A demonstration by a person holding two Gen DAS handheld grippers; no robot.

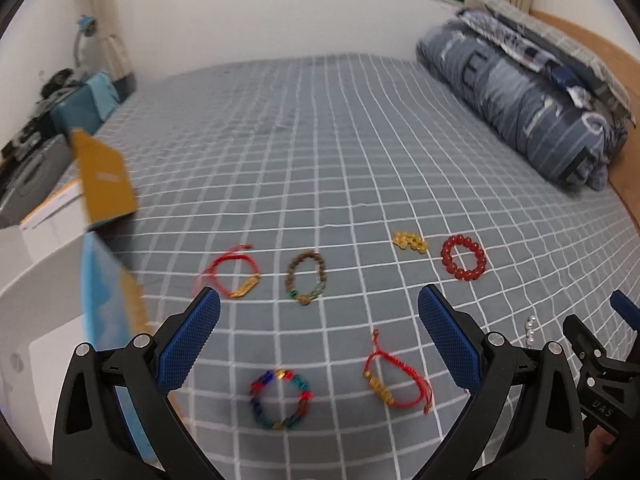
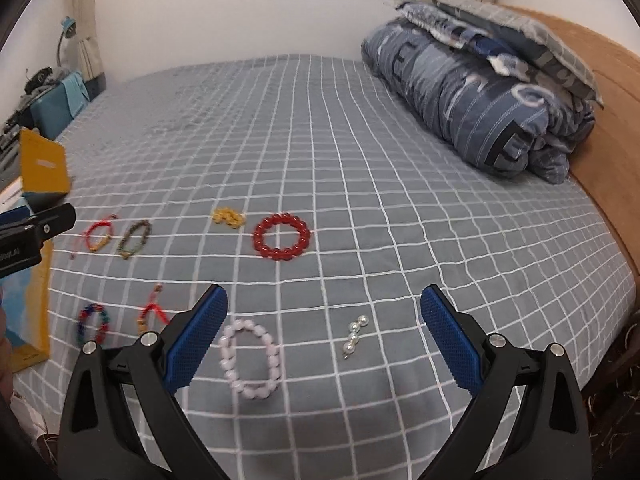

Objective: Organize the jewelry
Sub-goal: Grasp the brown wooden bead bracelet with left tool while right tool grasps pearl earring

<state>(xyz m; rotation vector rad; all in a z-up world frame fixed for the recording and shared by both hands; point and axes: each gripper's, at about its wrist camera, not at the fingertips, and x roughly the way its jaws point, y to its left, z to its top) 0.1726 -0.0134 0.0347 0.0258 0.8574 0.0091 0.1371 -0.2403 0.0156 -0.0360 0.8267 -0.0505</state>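
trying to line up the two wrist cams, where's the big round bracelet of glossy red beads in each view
Left wrist view: the round bracelet of glossy red beads lies right of centre on the grey checked bedsheet, above the right fingertip.
Right wrist view: the same bracelet lies near the centre.
Shared landmark: the small heap of yellow beads just left of it.

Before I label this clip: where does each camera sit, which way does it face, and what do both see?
Left wrist: on the left gripper, looking along its open fingers over the bed at the multicoloured bead bracelet; the right gripper's tip shows at right.
Right wrist: on the right gripper, fingers open, over the pink bead bracelet; the left gripper's tip shows at left.
Shared: red bead bracelet, folded duvet, grid bedsheet.
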